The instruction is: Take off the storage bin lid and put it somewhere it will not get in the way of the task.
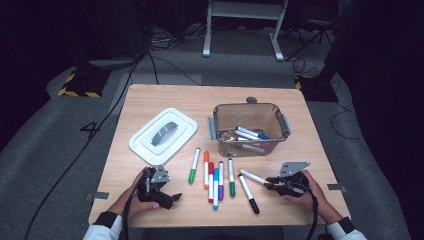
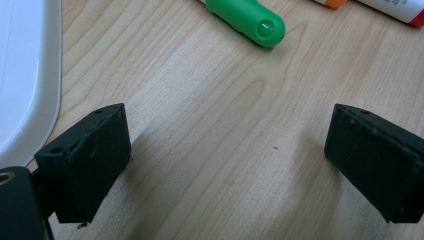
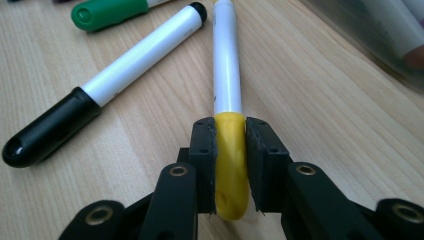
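On the table [image 1: 150,100], right tongs [image 3: 231,165] clamping yellow-capped marker [image 3: 227,90], black-capped marker [image 3: 100,95] just beside, left tongs [image 2: 227,160] wide, empty.

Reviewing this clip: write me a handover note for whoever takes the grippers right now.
Right gripper: shut on the yellow-capped marker, clamped at the cap, marker lying low over the table.
Left gripper: open, holding nothing, over bare wood beside the white lid.
Clear bin: open, a few markers already inside.
Left out: black-capped marker near the right gripper, plus a row of six (green, orange, red, blue, purple, green) mid-table.
Likely next: drop the yellow one in the bin, fetch the rest, then fit the lid.
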`<action>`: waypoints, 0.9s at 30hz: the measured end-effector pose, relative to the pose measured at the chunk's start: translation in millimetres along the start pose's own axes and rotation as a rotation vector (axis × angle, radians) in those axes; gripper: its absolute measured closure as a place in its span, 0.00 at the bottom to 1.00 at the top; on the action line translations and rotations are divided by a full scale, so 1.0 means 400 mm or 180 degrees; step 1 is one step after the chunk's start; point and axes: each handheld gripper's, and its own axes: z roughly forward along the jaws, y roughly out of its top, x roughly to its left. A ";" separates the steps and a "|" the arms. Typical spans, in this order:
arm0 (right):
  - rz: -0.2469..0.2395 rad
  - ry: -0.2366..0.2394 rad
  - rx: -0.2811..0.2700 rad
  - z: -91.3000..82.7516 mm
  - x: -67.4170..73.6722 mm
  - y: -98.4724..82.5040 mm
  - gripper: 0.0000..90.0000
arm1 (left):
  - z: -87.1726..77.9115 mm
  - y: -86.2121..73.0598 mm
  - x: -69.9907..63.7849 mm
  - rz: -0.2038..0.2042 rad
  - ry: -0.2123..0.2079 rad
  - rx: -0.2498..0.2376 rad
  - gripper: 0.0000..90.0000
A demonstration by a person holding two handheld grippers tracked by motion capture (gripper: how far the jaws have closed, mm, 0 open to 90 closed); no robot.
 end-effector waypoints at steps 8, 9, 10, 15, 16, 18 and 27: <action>0.0043 -0.0035 -0.0144 -0.029 -0.013 -0.001 0.84 | 0.000 0.000 0.001 0.0012 -0.0004 0.0004 0.05; 0.0033 -0.0040 -0.0174 -0.035 -0.015 -0.002 0.84 | 0.000 0.000 0.001 0.0013 -0.0004 0.0003 0.05; 0.0033 -0.0040 -0.0203 -0.041 -0.017 -0.003 0.84 | 0.000 0.000 0.001 0.0009 -0.0005 0.0003 0.05; 0.0025 0.0025 -0.0344 -0.063 -0.024 -0.005 0.84 | 0.000 0.000 0.001 0.0014 -0.0004 0.0004 0.05; 0.0012 0.0035 -0.0369 -0.066 -0.028 -0.005 0.84 | 0.000 0.000 0.001 0.0013 -0.0003 0.0004 0.05; 0.0010 0.0040 -0.0398 -0.069 -0.035 -0.003 0.84 | 0.000 0.000 0.001 0.0014 -0.0006 0.0005 0.05; -0.0145 0.0170 -0.0570 -0.101 -0.033 0.015 0.84 | 0.000 0.001 0.001 0.0015 -0.0006 0.0004 0.05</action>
